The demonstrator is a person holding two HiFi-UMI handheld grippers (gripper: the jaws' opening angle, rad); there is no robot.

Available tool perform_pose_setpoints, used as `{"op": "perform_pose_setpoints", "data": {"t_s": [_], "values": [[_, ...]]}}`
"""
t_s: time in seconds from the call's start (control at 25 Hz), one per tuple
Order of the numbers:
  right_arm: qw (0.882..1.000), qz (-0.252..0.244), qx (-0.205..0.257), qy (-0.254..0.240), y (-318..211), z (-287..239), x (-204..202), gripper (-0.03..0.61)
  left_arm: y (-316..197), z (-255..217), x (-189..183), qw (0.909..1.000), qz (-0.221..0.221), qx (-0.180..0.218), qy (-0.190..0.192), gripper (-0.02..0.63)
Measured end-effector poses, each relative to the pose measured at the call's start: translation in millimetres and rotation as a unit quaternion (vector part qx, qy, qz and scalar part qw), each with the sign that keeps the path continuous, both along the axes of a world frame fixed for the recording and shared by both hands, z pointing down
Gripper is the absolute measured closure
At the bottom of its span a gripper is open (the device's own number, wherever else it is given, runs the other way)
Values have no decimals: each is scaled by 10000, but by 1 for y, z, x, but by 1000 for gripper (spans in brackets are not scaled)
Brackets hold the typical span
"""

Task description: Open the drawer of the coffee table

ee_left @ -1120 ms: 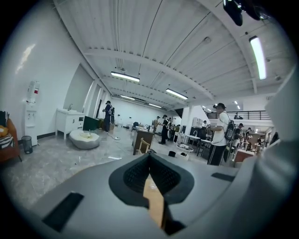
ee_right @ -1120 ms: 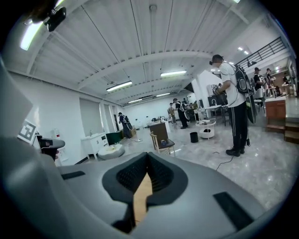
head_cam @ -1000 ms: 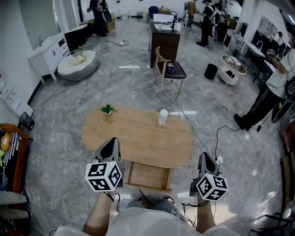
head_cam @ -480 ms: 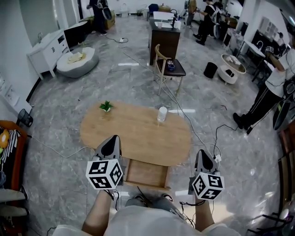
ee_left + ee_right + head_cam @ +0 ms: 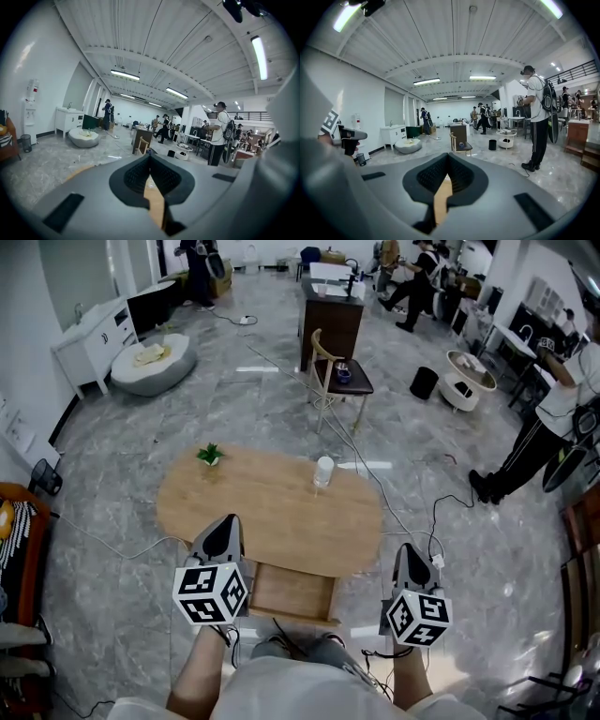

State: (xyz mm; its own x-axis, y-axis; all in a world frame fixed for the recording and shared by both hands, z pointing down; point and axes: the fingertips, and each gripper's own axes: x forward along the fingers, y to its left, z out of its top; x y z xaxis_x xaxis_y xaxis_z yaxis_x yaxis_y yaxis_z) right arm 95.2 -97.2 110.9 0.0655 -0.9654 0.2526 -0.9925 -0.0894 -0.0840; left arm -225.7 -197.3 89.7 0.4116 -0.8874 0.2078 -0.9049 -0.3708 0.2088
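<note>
Judging from how things lie, the main risk is overdoing it: the drawer [image 5: 295,594] already stands pulled out from under the near edge of the counter [image 5: 272,521], toward the person's feet. Another tug could drag it off its runners, and a step forward could knock it. A jolt might also tip the white cup [image 5: 323,471] on top.

Both the left claw [image 5: 228,521] and the right claw [image 5: 405,549] are closed on nothing, one either side of the drawer and clear of it.

The oval wooden top also carries a small plant [image 5: 209,455]. Around it are a grey marbled floor, trailing cables [image 5: 412,521] that could snag a foot, a chair [image 5: 337,381] and several people at the far end.
</note>
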Motion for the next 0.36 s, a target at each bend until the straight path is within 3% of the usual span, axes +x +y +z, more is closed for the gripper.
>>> {"op": "perform_pose_setpoints", "data": {"t_s": [0.36], "values": [[9999,-14,-88,82,3,4,4,579,-1,6,7,10000,6,-36,-10,621]]}}
